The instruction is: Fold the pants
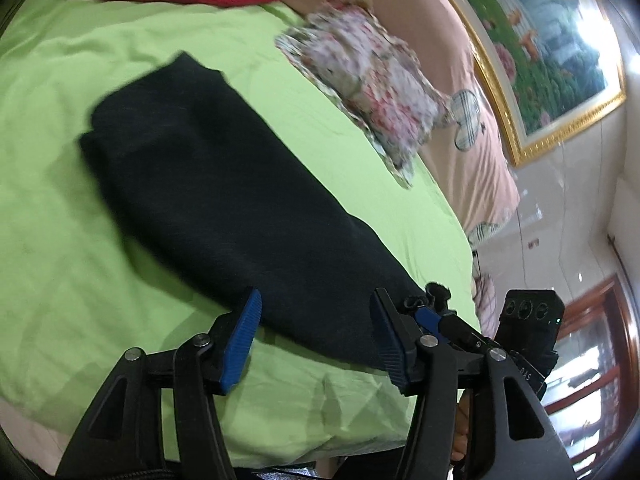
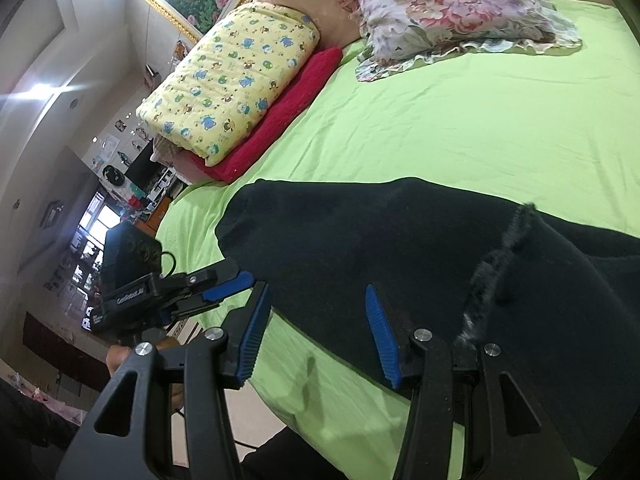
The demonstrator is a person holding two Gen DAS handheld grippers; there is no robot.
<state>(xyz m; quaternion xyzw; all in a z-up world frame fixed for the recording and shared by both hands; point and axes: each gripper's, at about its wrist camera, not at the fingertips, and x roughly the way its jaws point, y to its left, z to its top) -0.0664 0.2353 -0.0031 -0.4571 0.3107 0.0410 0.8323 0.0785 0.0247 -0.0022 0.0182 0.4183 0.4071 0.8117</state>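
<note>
Pants: black pants point(image 1: 224, 184) lie flat on a green sheet point(image 1: 80, 260) that covers a bed, folded into a long dark band.

Left gripper: the left gripper point(image 1: 316, 340) has blue pads and its jaws stand apart. No earlier view is given, so only the gap can be told. The near end of the pants lies between and just past the fingertips; the pads do not press on the cloth.

Right gripper: the right gripper point(image 2: 316, 336) also stands partly apart, at the near edge of the pants. The cloth lies in the gap between its blue pads, yet neither pad clamps it.

Pants against grippers: both tools sit at the near edge of the bed, side by side, each at the near end of the dark cloth, which stretches away from them across the sheet.

Only in the left view: the far end of the pants with its layered fold, a framed picture point(image 1: 552, 52) on the wall, and the tip of the right gripper at the lower right.

Only in the right view: a fuzzy raw edge point(image 2: 492, 264) running across the pants, a yellow printed quilt point(image 2: 232, 88) stacked on a red blanket point(image 2: 288, 116), and the left gripper seen from the side.

Both views: a flowered pillow point(image 2: 460, 12) near the head of the bed.
</note>
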